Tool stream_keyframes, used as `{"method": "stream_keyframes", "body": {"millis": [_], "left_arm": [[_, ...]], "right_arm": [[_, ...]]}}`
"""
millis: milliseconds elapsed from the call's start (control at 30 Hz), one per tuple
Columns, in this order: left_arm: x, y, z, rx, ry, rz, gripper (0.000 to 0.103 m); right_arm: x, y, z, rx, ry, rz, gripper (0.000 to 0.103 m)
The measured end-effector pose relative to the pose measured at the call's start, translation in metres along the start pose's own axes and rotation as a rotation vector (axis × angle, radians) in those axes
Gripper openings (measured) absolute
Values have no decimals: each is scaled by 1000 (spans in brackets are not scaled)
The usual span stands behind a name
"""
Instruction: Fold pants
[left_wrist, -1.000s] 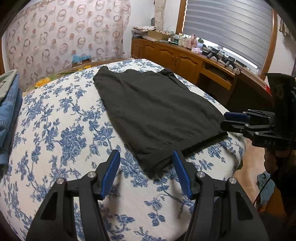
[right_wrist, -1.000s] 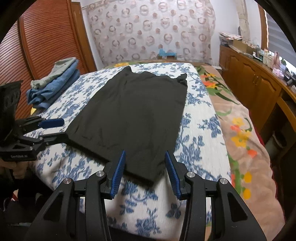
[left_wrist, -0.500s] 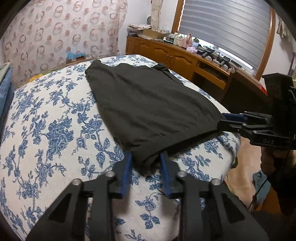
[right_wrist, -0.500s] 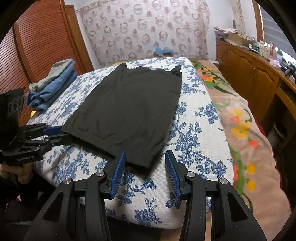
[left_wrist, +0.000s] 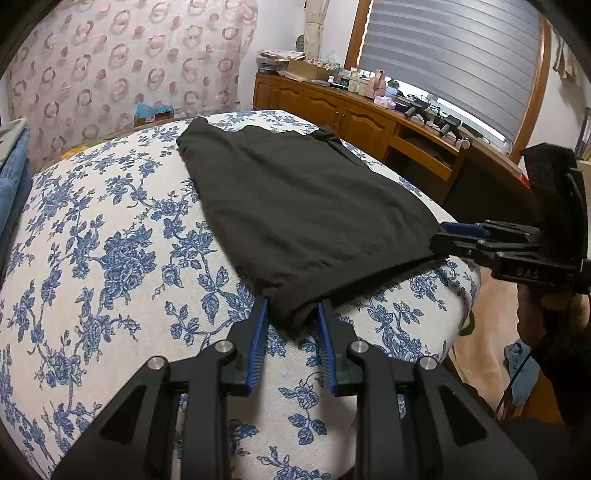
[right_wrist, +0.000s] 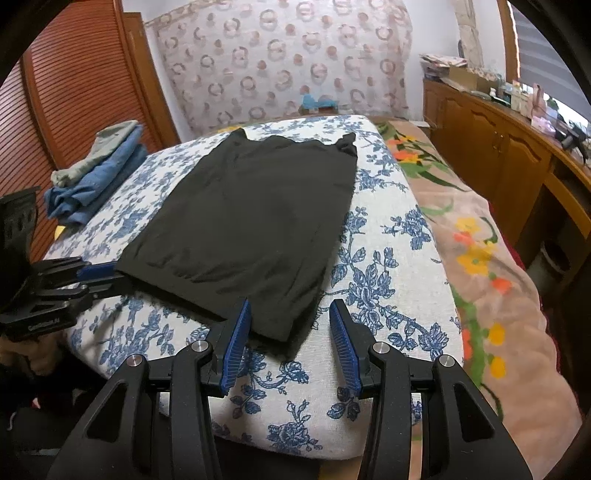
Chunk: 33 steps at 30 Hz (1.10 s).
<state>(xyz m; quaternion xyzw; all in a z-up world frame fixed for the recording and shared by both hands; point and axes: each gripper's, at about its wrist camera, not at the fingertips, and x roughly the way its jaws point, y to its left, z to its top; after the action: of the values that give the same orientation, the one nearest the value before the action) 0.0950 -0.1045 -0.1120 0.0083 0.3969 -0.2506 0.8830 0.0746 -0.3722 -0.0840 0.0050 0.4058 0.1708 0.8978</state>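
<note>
Pants (left_wrist: 303, 218) lie flat on the flowered bed (left_wrist: 92, 258). Left claw (left_wrist: 291, 325) pinches one near corner; right claw (right_wrist: 288, 328) straddles the other, jaws apart and gripping nothing. Next, it should probably close before both lift.

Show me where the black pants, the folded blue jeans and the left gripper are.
black pants (right_wrist: 251, 221), right wrist view, middle of the fabric.
folded blue jeans (right_wrist: 99, 181), right wrist view, top fold.
left gripper (left_wrist: 291, 325), left wrist view, between fingertips.
</note>
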Motion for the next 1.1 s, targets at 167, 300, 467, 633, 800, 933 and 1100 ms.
{"method": "stream_keyframes", "body": {"millis": [167, 300, 467, 633, 800, 933, 1100], "left_arm": [[0, -1, 1, 1, 1, 2, 24], [2, -1, 2, 16, 3, 17, 24], [4, 0, 7, 23, -2, 17, 20], [-1, -2, 13, 29, -22, 7, 15], [-15, -7, 24, 44, -66, 14, 11], [-37, -7, 38, 45, -128, 16, 10], [-73, -6, 60, 56, -216, 22, 8]], "right_arm": [[5, 5, -3, -17, 1, -14, 45], [6, 8, -4, -26, -1, -26, 42], [6, 8, -3, -37, 14, 16, 27], [7, 7, -2, -27, 12, 43, 15], [3, 13, 2, -46, -9, 49, 7], [-12, 20, 14, -68, -66, 56, 6], [-39, 33, 38, -109, -144, 73, 6]]}}
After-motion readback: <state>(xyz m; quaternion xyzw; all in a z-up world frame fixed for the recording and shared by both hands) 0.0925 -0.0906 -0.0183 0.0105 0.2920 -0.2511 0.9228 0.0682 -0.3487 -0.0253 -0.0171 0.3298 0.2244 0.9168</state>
